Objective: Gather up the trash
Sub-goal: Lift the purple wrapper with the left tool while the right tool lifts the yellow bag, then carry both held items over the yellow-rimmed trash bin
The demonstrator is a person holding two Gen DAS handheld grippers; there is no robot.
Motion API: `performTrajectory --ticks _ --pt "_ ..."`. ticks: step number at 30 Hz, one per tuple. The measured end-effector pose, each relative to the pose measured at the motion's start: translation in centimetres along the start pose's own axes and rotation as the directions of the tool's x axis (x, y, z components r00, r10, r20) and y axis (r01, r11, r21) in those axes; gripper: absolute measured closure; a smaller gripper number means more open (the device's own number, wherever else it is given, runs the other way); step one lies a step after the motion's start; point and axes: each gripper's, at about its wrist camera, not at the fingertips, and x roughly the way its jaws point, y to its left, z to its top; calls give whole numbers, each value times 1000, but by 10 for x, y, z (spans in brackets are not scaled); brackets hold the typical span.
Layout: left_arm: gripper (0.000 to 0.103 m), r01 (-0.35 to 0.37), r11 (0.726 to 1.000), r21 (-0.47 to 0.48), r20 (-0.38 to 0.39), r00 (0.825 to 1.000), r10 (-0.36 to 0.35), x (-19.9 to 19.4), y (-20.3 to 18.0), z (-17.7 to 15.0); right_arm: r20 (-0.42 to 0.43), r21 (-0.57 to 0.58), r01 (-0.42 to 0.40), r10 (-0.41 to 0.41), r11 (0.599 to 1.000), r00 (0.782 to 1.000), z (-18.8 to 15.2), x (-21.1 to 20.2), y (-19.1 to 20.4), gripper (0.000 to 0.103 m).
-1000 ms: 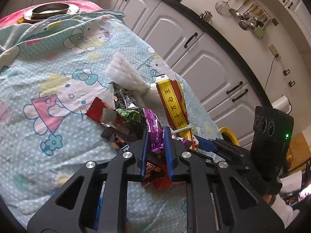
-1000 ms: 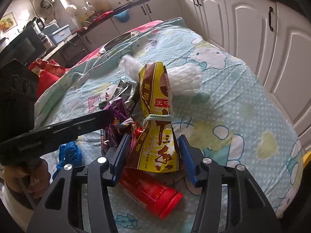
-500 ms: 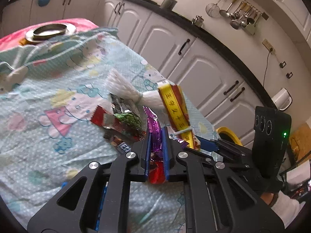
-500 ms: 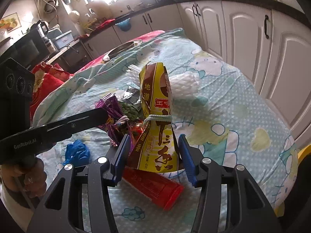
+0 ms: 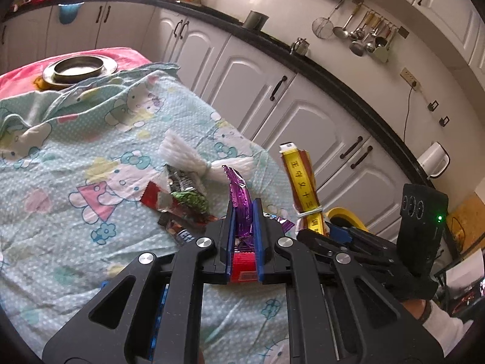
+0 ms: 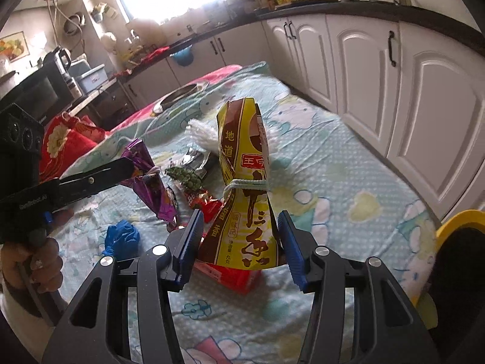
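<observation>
Both grippers are loaded, so the coming move turns on where the bin lies from each. The left gripper (image 5: 244, 212) is pressed together on a crinkled purple foil wrapper (image 5: 239, 200), whose long axis runs up toward twelve o'clock from between the blue pads. The right gripper (image 6: 239, 236) pinches the wide bottom of a tall yellow-and-brown snack bag tied at its waist with a pale string (image 6: 245, 188); the bag stands nearly upright, top toward twelve o'clock, clear of the cartoon-print cloth over the table (image 6: 348, 163).

The likely target is the yellow-rimmed bin (image 6: 460, 221), off the table edge at about three o'clock in the right wrist view — and just behind the right gripper (image 5: 339, 233) in the left wrist view. The right hand looks nearer to it; the left would have to cross over.

Other trash lies on the cloth: a red flat packet (image 6: 230, 276) under the bag, a green-patterned wrapper (image 5: 189, 195), a white tied bundle (image 5: 194, 157) and a crumpled blue scrap (image 6: 121, 236).
</observation>
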Motion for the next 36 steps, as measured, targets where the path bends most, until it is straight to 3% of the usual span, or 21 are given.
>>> performTrajectory --ticks 17,36 --pt "97 31 992 124 24 999 -34 6 -65 2 99 34 75 -78 997 992 -9 -68 -28 54" --pt "97 53 971 234 8 998 -57 27 -125 -6 170 118 176 -195 977 966 -30 -125 -73 54"
